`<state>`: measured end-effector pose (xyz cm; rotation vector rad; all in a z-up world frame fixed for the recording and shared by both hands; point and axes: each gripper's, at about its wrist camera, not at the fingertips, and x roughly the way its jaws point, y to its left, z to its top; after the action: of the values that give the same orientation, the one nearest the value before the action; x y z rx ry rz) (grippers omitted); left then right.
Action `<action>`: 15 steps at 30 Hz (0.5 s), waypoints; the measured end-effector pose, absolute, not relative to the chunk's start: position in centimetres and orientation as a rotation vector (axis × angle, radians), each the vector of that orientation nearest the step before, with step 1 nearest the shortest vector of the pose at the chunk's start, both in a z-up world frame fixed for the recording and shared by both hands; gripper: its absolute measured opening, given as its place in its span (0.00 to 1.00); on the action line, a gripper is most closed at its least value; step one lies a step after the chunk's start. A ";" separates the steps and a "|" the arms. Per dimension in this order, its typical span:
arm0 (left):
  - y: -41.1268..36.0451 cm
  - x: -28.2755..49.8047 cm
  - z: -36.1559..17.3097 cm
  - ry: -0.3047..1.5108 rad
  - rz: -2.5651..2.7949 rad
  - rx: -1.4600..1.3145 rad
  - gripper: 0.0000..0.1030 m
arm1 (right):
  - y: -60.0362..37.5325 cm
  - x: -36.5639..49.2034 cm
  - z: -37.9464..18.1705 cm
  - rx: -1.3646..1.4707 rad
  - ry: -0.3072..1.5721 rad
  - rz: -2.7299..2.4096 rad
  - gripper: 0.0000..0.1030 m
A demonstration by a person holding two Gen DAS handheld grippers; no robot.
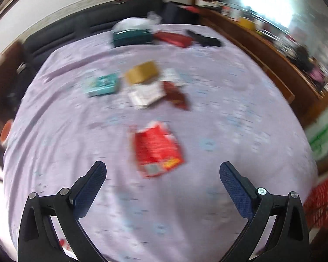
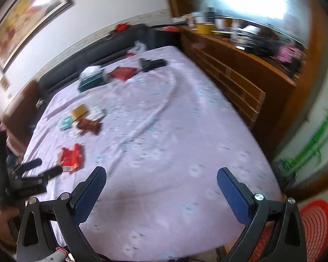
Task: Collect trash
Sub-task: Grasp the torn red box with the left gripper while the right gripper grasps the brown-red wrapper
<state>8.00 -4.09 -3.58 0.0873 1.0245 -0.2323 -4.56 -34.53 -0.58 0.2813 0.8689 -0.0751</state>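
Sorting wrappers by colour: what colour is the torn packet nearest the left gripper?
Red, with orange-yellow at its near edge: the torn packet, clearest in the left wrist view.

torn wrapper (image 1: 157, 150) lies on the bed (image 1: 229, 131), boxes (image 1: 142, 72) behind it.

On the bed (image 1: 229, 131), counted:
- Red wrapper (image 1: 157, 150), torn, centre of frame: one.
- Dark red wrapper (image 1: 177, 95), above centre: one.
- Small boxes in the middle cluster: three, namely a yellow box (image 1: 142, 72), a teal box (image 1: 102, 85) and a white box (image 1: 145, 95).
- Tissue box (image 1: 131, 36), upper centre: one.
- Flat red packet (image 1: 173, 39), beside it: one.
- Black object (image 1: 204, 39), upper right of centre, too blurred to identify: one.
- Red baskets (image 2: 316, 222), lower right corner: one.
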 end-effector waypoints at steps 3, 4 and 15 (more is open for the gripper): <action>-1.6 9.6 -4.3 1.051 -0.178 0.054 0.92 | -32.3 -2.0 -0.7 0.240 0.880 0.001 0.99; -1.1 10.0 -4.7 1.063 -0.170 0.049 0.88 | -31.6 -1.1 -0.7 0.231 0.883 0.022 0.97; -0.4 13.7 -10.8 1.244 -0.229 -0.014 0.46 | -21.4 12.1 -3.3 0.080 0.954 0.304 0.86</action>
<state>13.68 -0.37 -10.84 -0.0136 1.2439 -0.2290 12.06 -21.41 -3.33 0.0801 0.9544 0.3039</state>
